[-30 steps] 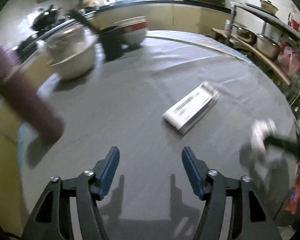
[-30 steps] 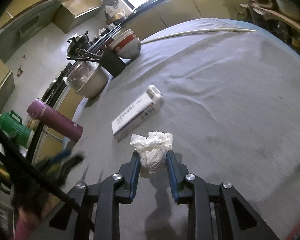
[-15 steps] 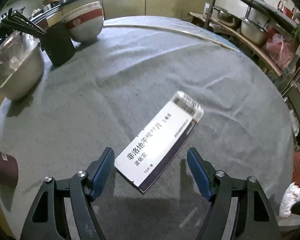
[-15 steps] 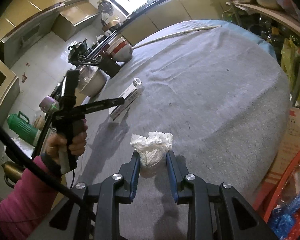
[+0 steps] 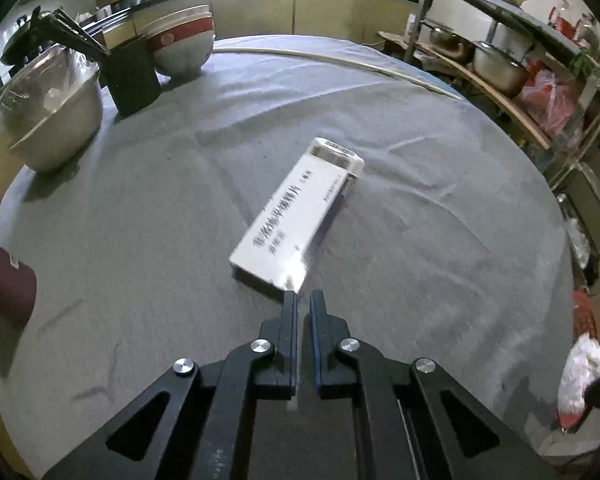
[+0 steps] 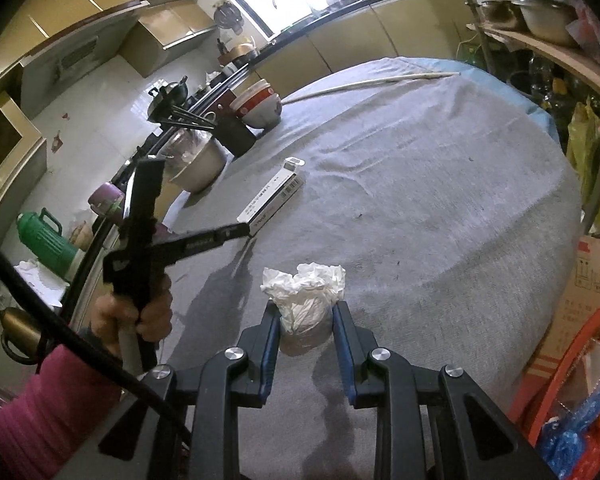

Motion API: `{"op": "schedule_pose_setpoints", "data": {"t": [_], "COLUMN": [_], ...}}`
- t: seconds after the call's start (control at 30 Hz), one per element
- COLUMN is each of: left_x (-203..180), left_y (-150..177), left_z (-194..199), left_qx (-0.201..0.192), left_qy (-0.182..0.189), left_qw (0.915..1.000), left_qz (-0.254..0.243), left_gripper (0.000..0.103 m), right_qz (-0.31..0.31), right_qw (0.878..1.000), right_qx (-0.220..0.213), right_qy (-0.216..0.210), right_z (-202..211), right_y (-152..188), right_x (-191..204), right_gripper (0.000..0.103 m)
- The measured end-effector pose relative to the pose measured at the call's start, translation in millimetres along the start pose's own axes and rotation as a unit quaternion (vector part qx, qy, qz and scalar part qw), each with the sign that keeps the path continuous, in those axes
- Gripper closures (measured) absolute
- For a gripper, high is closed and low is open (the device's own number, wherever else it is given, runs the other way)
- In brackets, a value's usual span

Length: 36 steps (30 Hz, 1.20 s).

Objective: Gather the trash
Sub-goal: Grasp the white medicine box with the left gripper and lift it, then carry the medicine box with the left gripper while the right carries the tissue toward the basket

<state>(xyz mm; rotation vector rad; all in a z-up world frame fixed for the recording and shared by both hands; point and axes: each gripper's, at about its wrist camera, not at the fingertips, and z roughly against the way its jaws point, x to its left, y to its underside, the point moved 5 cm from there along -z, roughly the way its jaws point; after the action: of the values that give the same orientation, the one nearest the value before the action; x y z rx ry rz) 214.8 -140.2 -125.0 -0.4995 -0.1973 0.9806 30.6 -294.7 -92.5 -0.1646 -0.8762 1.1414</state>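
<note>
A flat white medicine box (image 5: 296,216) lies on the grey tablecloth (image 5: 140,208). My left gripper (image 5: 303,298) is shut on the box's near corner, which sticks in between its fingertips. In the right wrist view the box (image 6: 271,196) shows at mid table with the left gripper (image 6: 242,231) at its near end. My right gripper (image 6: 305,312) is shut on a crumpled white tissue (image 6: 306,294) and holds it above the table near the right edge. The tissue also shows in the left wrist view (image 5: 586,372).
A steel bowl (image 5: 48,116), a black utensil holder (image 5: 132,76) and stacked red-and-white bowls (image 5: 182,46) stand at the far left. A maroon flask (image 5: 4,280) lies at the left edge. A red basket (image 6: 580,376) and a cardboard box (image 6: 592,280) sit beyond the table's right edge.
My left gripper has closed on the near corner of the medicine box; half a second ago it was open around it. My right gripper, holding the tissue, has moved a little.
</note>
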Motion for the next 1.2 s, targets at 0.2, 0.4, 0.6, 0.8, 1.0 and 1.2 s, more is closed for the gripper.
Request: {"op": "schedule_pose_setpoints", "data": {"t": [0.2, 0.4, 0.6, 0.8, 1.0, 1.2], "left_x": [3, 0, 2, -1, -14, -40], "left_y": [-22, -52, -49, -29, -2, 33], "left_z": [6, -20, -48, -33, 26, 93], "left_qx": [-0.016, -0.002, 0.029, 0.015, -0.044, -0.111], "left_qy": [-0.047, -0.035, -0.044, -0.051, -0.078, -0.122], "left_qw": [0.9985, 0.9991, 0.9985, 0.9986, 0.9960, 0.9860], "left_qz": [-0.026, -0.023, -0.010, -0.003, -0.001, -0.025], "left_gripper": [0.025, 0.025, 0.034, 0.051, 0.053, 0.053], "right_qz": [-0.015, -0.021, -0.033, -0.028, -0.003, 0.009], "right_qw": [1.000, 0.999, 0.999, 0.999, 0.999, 0.999], "right_qx": [-0.006, -0.023, -0.039, -0.036, -0.040, -0.042], "right_qy": [-0.003, 0.007, 0.014, 0.007, 0.002, -0.001], "right_z": [11, 37, 55, 50, 43, 40], "right_y": [4, 3, 4, 4, 6, 13], "right_x": [-6, -16, -27, -22, -1, 14], "right_gripper": [0.075, 0.075, 0.075, 0.075, 0.075, 0.075]}}
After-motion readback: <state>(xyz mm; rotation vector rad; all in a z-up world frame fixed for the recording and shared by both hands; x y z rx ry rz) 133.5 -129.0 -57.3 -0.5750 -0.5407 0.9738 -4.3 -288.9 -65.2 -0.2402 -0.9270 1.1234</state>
